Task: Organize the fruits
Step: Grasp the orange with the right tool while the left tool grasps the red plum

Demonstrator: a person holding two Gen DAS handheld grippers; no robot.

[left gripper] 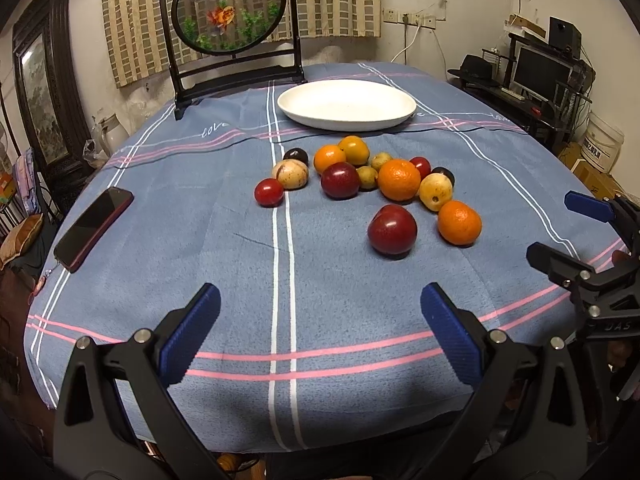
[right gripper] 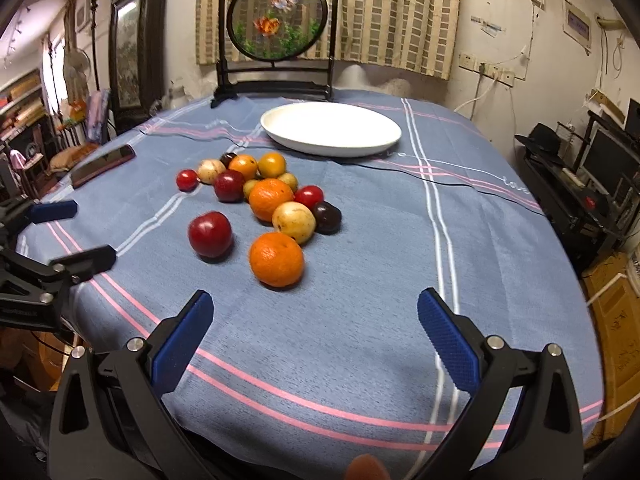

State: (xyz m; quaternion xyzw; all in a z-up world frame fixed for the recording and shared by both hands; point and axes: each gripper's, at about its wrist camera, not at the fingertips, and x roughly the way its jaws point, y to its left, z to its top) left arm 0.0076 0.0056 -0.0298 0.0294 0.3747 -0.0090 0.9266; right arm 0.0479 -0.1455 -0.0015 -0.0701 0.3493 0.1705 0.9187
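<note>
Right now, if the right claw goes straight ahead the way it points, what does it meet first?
Probably the nearest orange, lying just left of the open right claw centre line; depth is hard to judge.

Phone (left gripper: 93,229) near cloth edge; goldfish screen (left gripper: 230,16) at back

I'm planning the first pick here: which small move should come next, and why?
Probably ease the right claw forward and down over the nearest orange. Both claws are open and hold nothing, the left claw too. That orange lies straight ahead between the right claw's fingers, clear of the fruit pile, and the white plate behind holds no fruit.
</note>
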